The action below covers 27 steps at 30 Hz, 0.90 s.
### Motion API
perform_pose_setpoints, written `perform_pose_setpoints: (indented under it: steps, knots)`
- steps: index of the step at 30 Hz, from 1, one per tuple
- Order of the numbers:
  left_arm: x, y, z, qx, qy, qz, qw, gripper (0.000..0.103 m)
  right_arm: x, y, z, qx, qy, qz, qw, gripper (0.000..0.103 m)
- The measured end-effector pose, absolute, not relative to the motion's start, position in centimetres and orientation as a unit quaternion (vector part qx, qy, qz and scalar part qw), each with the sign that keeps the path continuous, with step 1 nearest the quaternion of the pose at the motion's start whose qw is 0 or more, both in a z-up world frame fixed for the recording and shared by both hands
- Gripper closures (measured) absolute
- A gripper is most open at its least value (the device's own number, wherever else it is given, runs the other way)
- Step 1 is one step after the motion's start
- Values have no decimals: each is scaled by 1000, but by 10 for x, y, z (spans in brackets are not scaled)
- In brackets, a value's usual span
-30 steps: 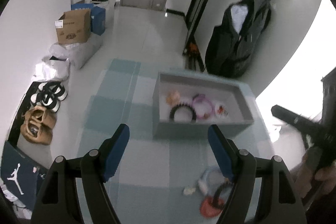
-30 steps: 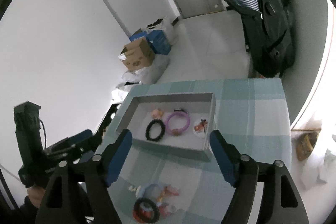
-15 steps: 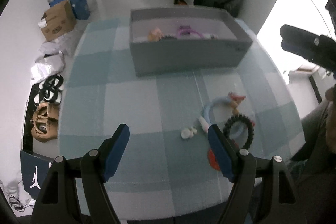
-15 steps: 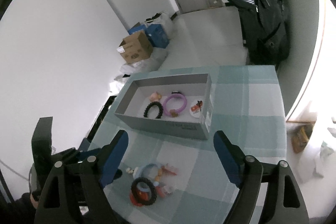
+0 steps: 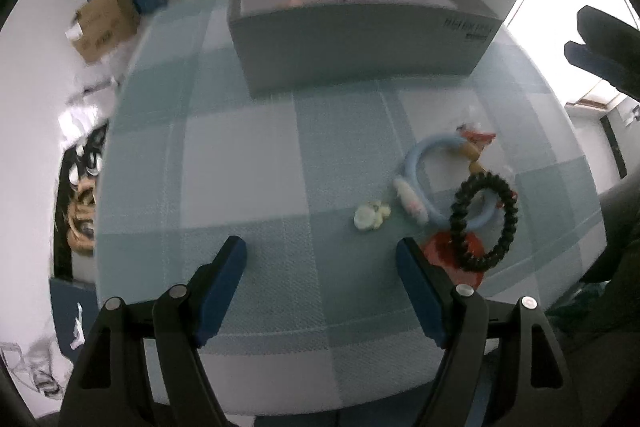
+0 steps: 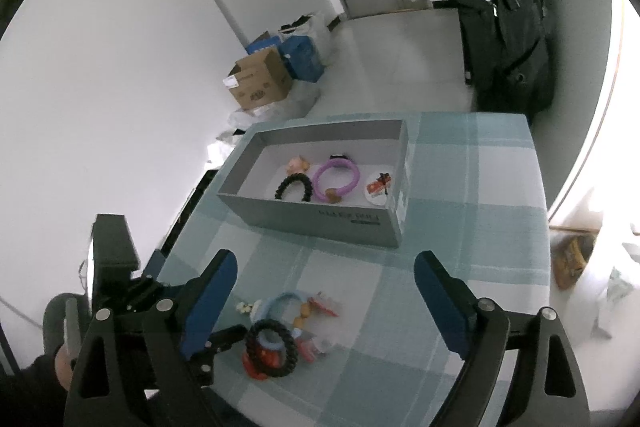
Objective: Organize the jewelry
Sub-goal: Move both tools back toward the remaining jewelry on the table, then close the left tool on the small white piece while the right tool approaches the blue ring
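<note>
The loose jewelry lies in a small heap near the front edge of the bench (image 5: 248, 163), on the side toward the right corner, well apart from the grey box (image 5: 360, 59) that sits toward the far edge and already holds a few pieces. In the heap a black beaded bracelet (image 5: 484, 223) rests on a light blue ring (image 5: 424, 171) and a red piece (image 5: 440, 247); a small white charm (image 5: 370, 217) lies just beside them, toward the middle of the bench.

From the left gripper (image 5: 320, 259) the heap sits ahead and to its right, the white charm nearest the gap between its spread, empty jaws; the blue ring's oval runs diagonally away toward the box. That gripper points steeply down at the cloth and looks the nearer of the two. The right gripper (image 6: 324, 287) tilts down less sharply, its jaws opening with nothing between them, the heap below and left of its centre line. I judge the left hand better placed for the next pick
</note>
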<state>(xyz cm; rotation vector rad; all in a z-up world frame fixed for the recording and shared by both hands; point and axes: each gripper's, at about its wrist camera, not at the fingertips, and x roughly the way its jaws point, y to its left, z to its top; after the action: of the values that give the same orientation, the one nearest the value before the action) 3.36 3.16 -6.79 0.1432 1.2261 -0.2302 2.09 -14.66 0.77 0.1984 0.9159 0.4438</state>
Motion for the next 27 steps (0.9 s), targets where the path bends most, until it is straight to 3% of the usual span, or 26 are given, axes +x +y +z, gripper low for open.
perform_pose_setpoints:
  steps: [6, 10, 13, 14, 16, 18, 27]
  knots:
    - [38, 28, -68, 62, 574, -111, 809, 31, 20, -151, 6, 98, 438, 205, 870, 12]
    - [39, 19, -67, 76, 567, -125, 811, 44, 21, -155, 4, 102, 442, 201, 868, 12]
    - [40, 20, -68, 76, 567, -132, 810, 46, 22, -158, 4, 105, 445, 200, 867, 12]
    - [40, 20, -67, 76, 566, -131, 810, 51, 22, -159, 3, 106, 446, 198, 866, 12]
    - [38, 19, -65, 75, 563, -138, 811, 81, 23, -161, 1, 109, 450, 196, 864, 12]
    - [38, 19, -65, 71, 565, -149, 809, 94, 24, -164, -1, 114, 454, 195, 862, 12]
    - [44, 37, -56, 32, 565, -146, 812, 96, 26, -161, -18, 114, 486, 195, 844, 16]
